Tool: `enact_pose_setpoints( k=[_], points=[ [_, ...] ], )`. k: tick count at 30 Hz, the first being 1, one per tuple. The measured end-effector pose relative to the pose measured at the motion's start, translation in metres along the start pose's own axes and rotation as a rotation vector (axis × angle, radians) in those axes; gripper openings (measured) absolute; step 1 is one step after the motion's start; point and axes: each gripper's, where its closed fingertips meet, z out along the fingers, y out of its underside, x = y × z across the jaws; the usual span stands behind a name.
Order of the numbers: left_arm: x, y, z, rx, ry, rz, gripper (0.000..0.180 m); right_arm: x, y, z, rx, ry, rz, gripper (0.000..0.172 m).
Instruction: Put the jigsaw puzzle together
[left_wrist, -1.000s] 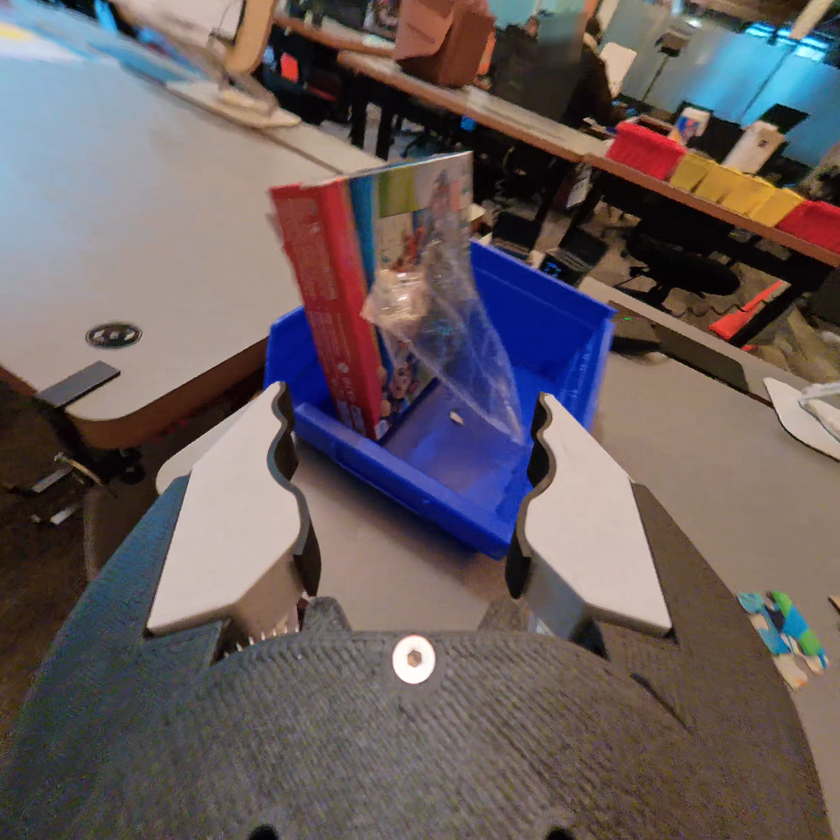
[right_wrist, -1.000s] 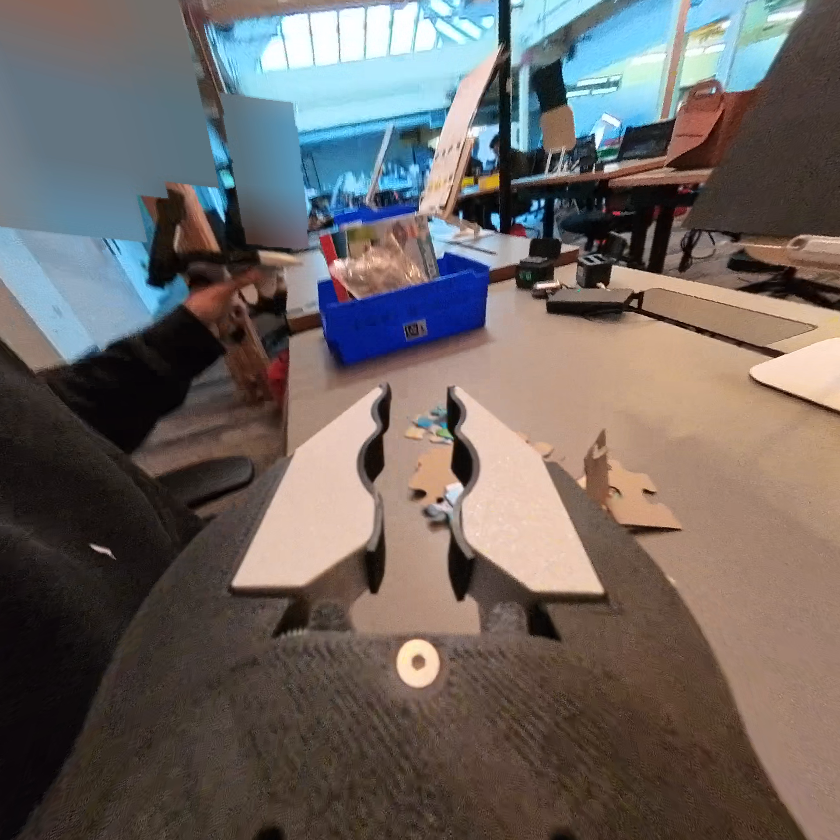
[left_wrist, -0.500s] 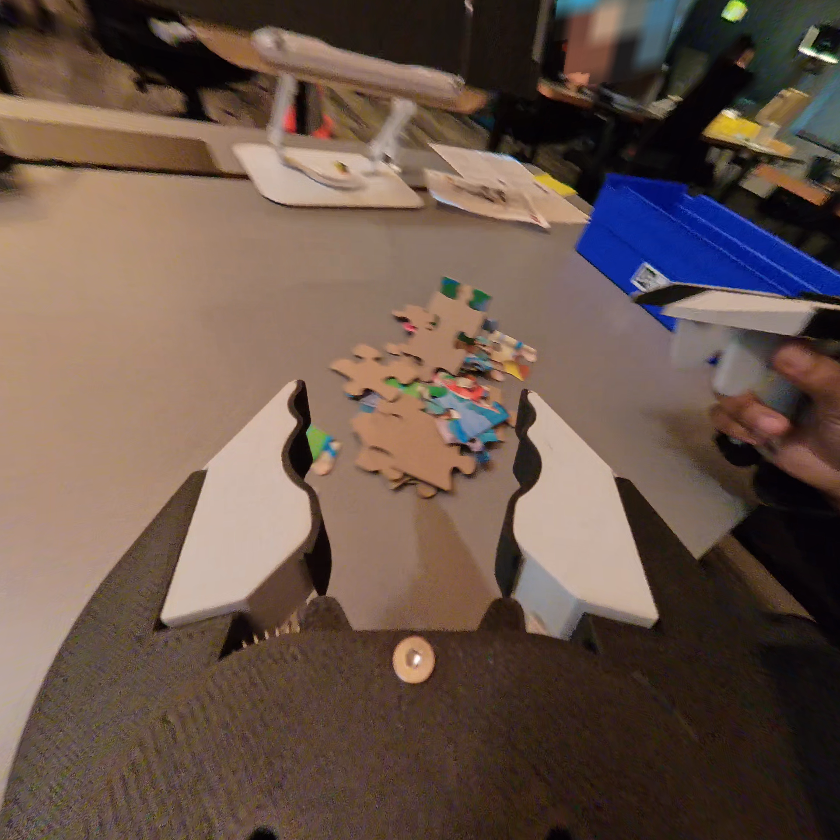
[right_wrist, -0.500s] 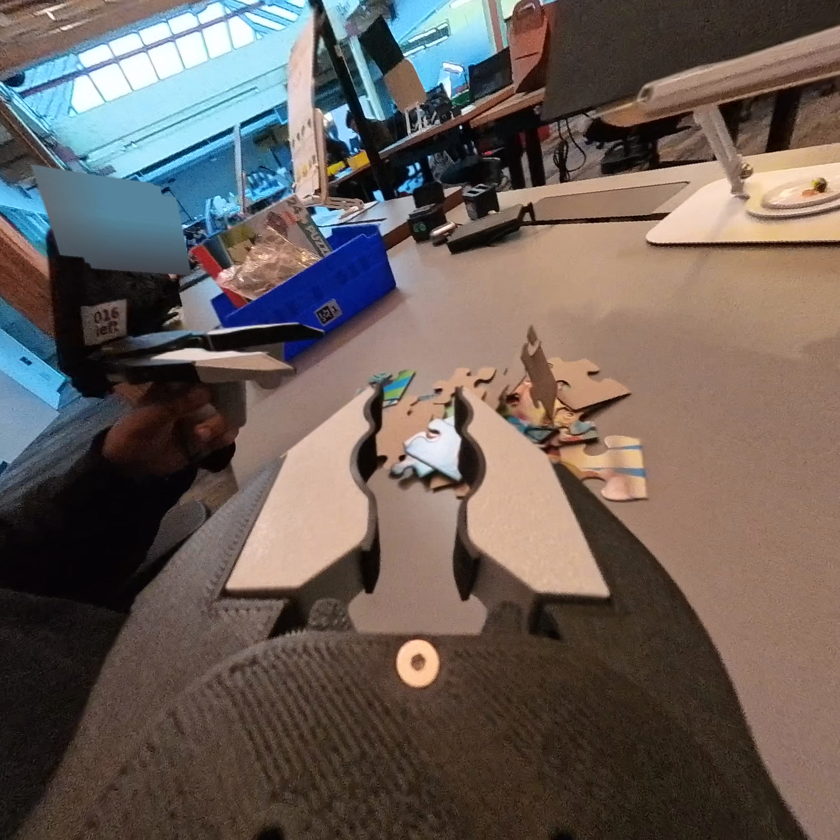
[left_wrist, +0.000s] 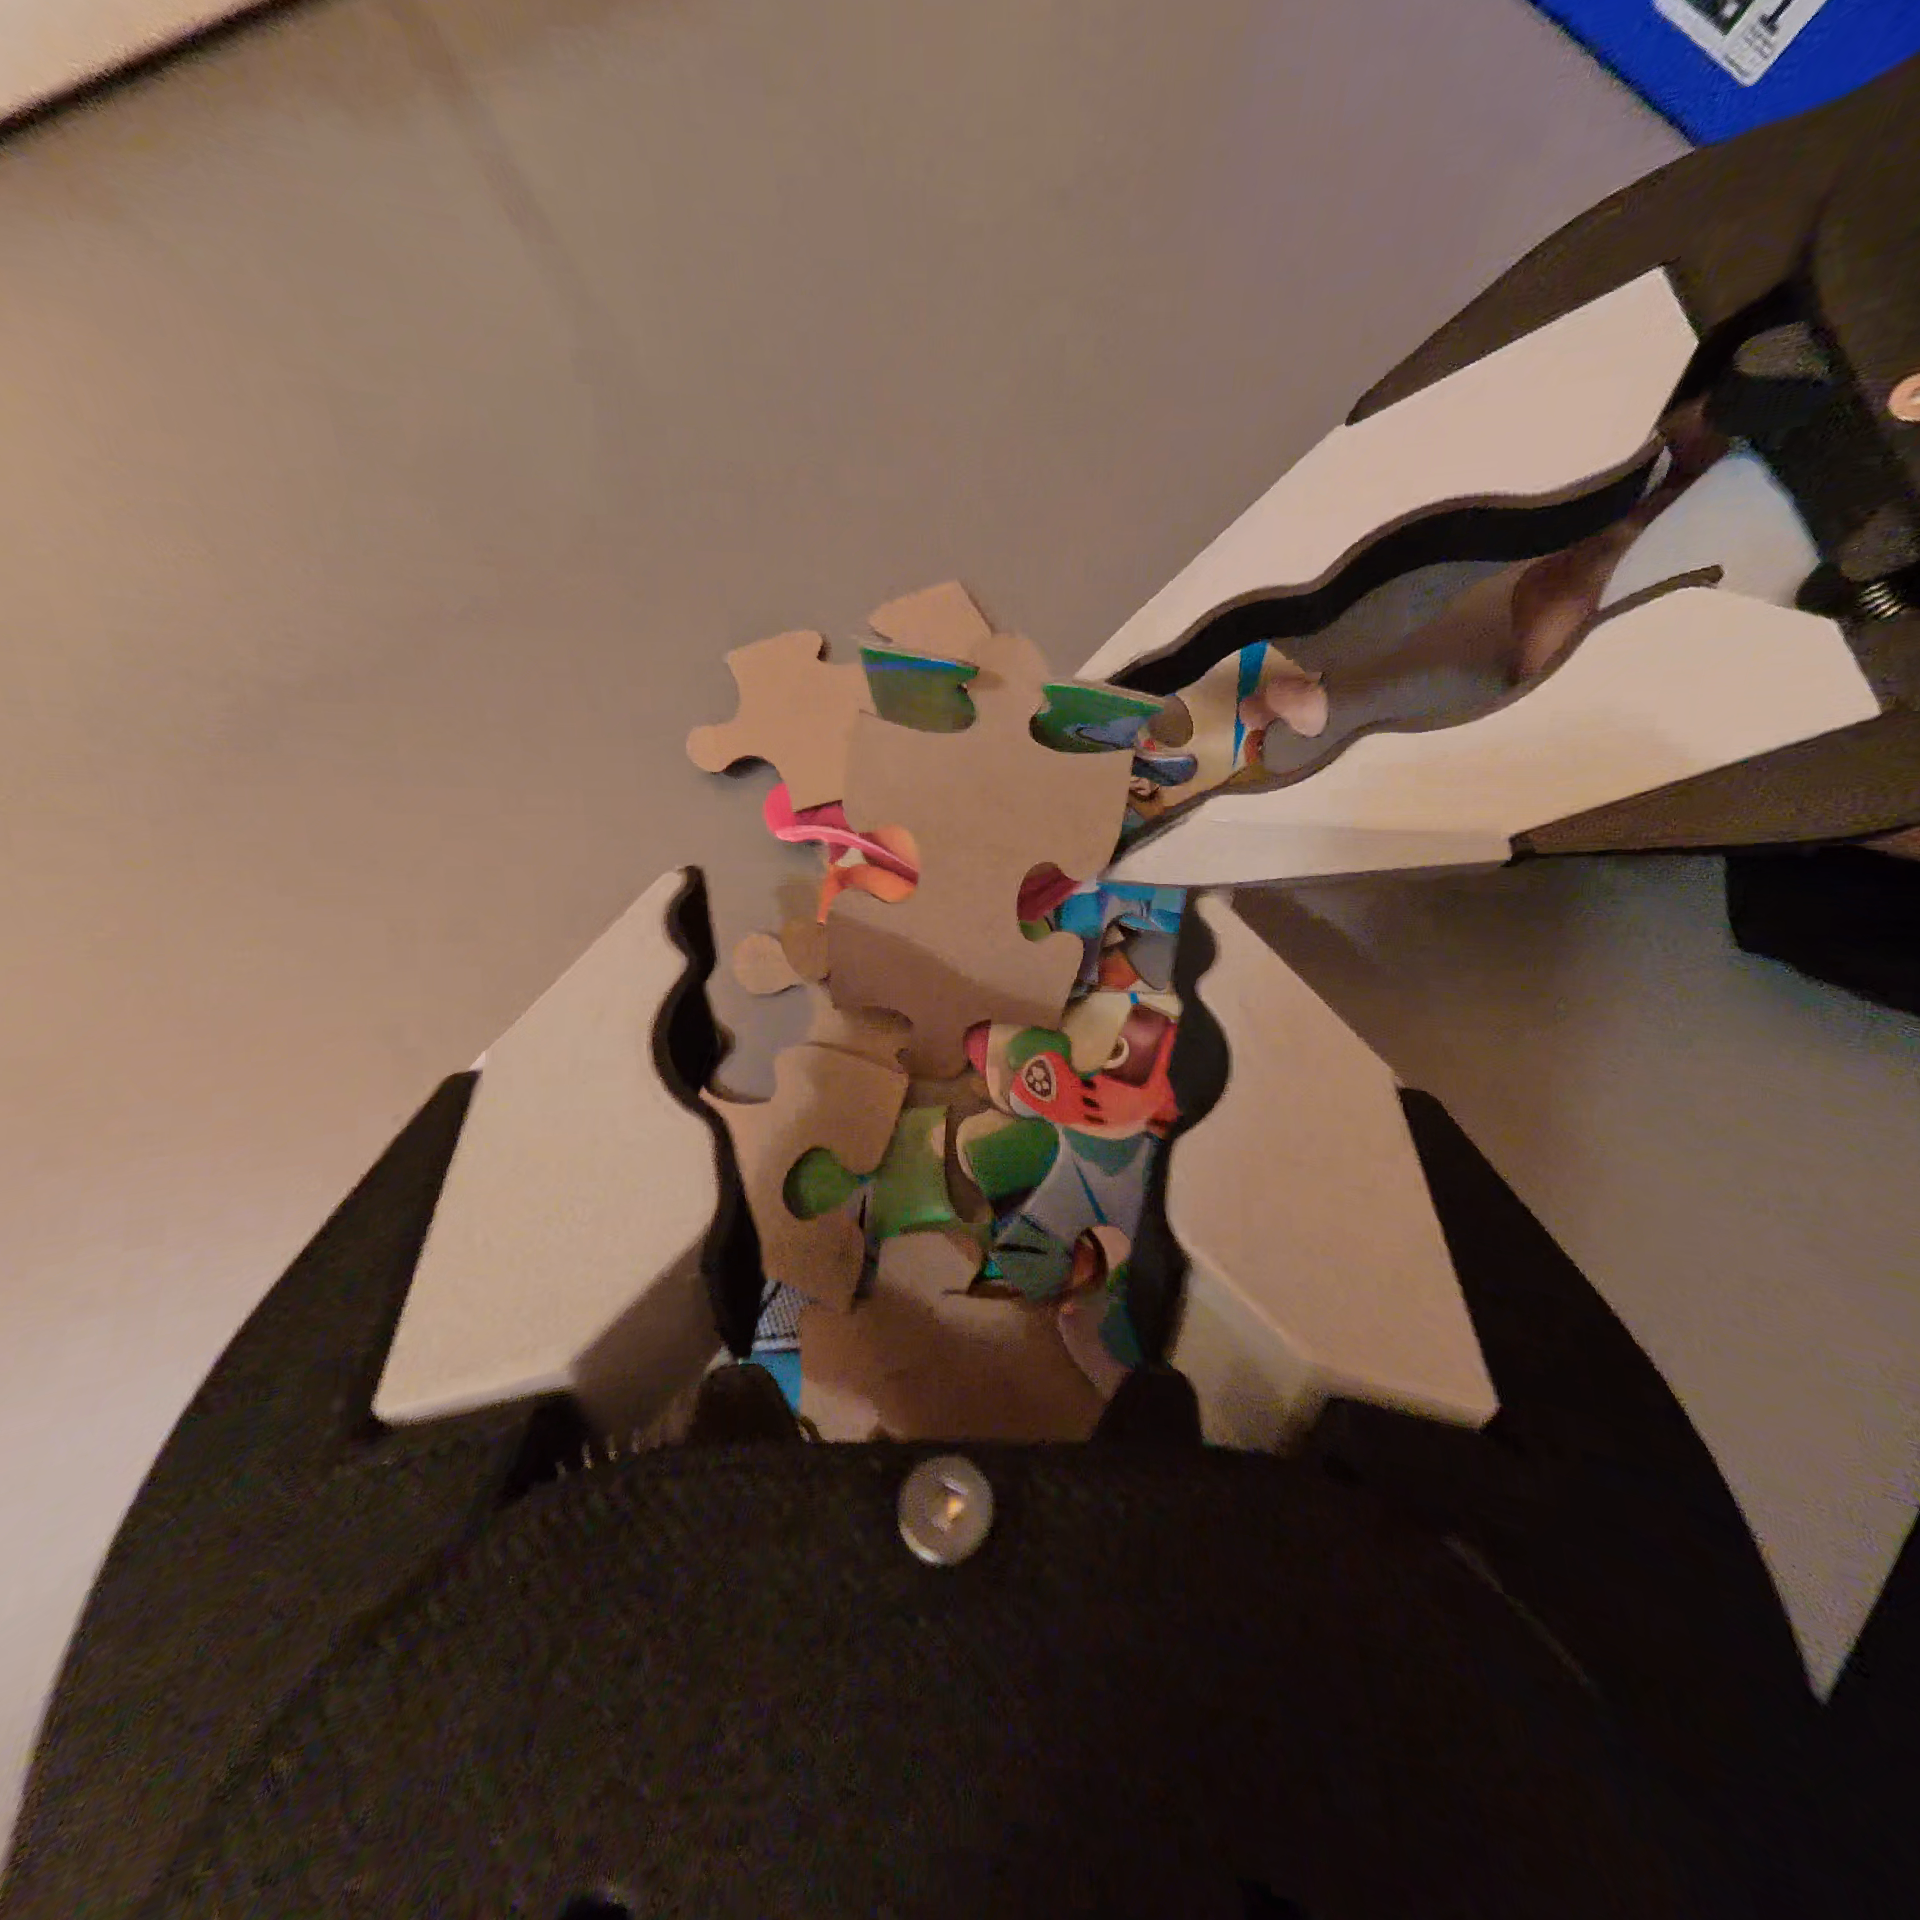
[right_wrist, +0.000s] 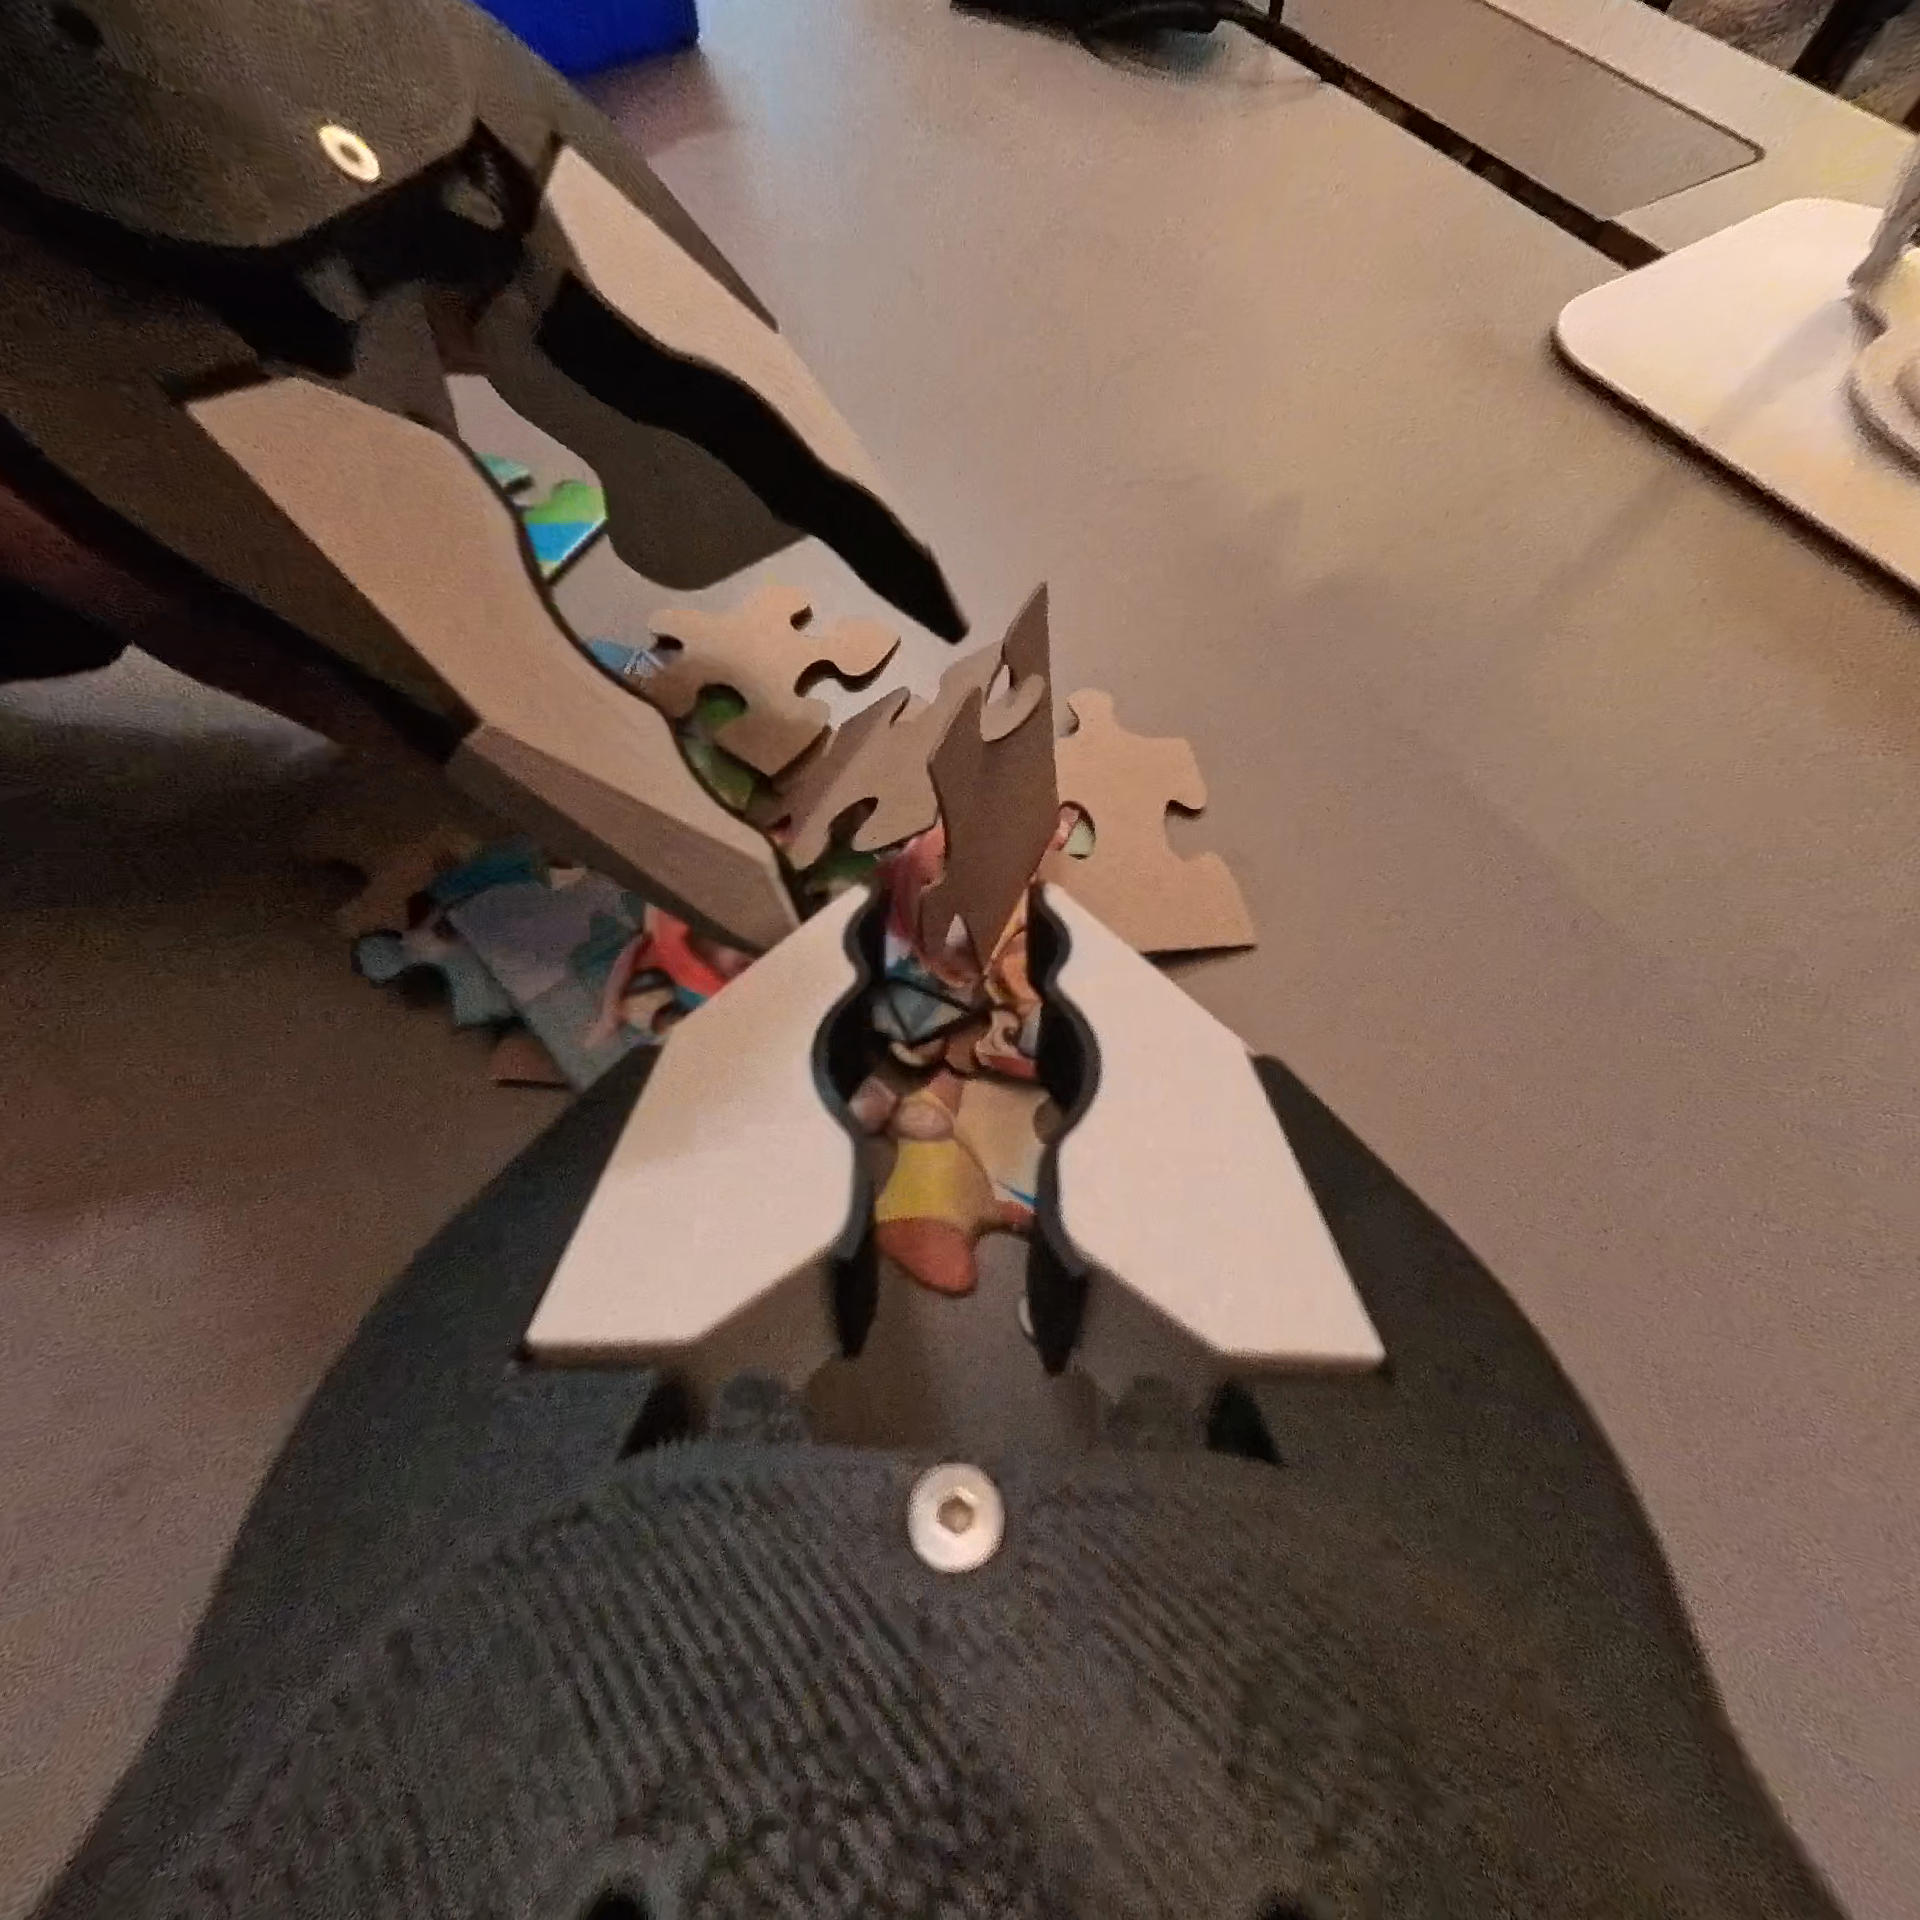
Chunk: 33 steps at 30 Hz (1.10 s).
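A pile of puzzle pieces (left_wrist: 1070, 1091) lies on the grey table (left_wrist: 416, 520), some face up in colour and some showing their brown backs. One brown piece (right_wrist: 992, 790) stands on edge in the pile. My right gripper (right_wrist: 954, 902) is low over the pile with a narrow gap. The upright piece stands between its fingertips, with a gap showing on the left side. My left gripper (left_wrist: 940, 894) is wide open just above the pile and grips nothing. The upright piece (left_wrist: 977, 831) and the right gripper (left_wrist: 1112, 774) show in the left wrist view. The left gripper (right_wrist: 868, 779) shows in the right wrist view.
A blue bin (left_wrist: 1662, 73) stands at the far right of the left wrist view, and its corner (right_wrist: 592, 26) shows at the top of the right wrist view. A white stand base (right_wrist: 1745, 384) sits to the right. A dark flat panel (right_wrist: 1538, 114) lies farther back.
My left gripper swung from the blue bin to the pile, came down over it and narrowed a little. My right gripper came down onto the pile, around the upright brown piece.
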Motion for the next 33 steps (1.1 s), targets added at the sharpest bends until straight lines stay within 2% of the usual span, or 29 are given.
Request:
enact_pose_setpoints(
  k=[2,5,9,14,17,22,25,27,28,30,32,33],
  points=[
    [0.006,0.0,0.0,0.0,0.067,-0.004,0.046,0.001,-0.003,-0.001,0.006,0.013,-0.042,0.007],
    [0.008,-0.007,-0.01,0.063,0.104,-0.044,0.033,0.002,-0.016,-0.014,0.063,0.03,-0.052,0.0],
    [0.017,-0.025,-0.036,0.189,0.191,-0.119,0.033,0.003,-0.039,-0.043,0.191,0.009,0.058,0.0],
    [0.03,-0.04,-0.061,0.302,0.256,-0.145,0.032,0.013,-0.052,-0.088,0.354,-0.068,0.312,0.0],
    [0.045,-0.039,-0.067,0.322,0.285,-0.153,0.033,0.032,-0.024,-0.112,0.322,-0.014,0.466,0.0],
    [0.073,-0.038,-0.074,0.361,0.365,-0.17,0.033,0.05,0.074,-0.13,0.036,0.145,0.747,0.0],
    [0.087,-0.038,-0.072,0.365,0.41,-0.184,0.033,0.05,0.087,-0.127,0.052,0.18,0.835,0.005],
    [0.094,-0.04,-0.073,0.372,0.432,-0.185,0.033,0.055,0.093,-0.125,0.037,0.219,0.847,0.01],
    [0.097,-0.041,-0.073,0.375,0.435,-0.18,0.033,0.058,0.097,-0.125,0.016,0.25,0.829,0.019],
    [0.099,-0.04,-0.074,0.37,0.43,-0.166,0.033,0.056,0.099,-0.129,-0.034,0.275,0.772,0.042],
    [0.1,-0.039,-0.073,0.367,0.426,-0.161,0.033,0.048,0.083,-0.139,-0.053,0.295,0.665,0.078],
    [0.1,-0.039,-0.073,0.37,0.435,-0.167,0.033,0.043,0.068,-0.146,-0.035,0.321,0.572,0.083]
  ],
)
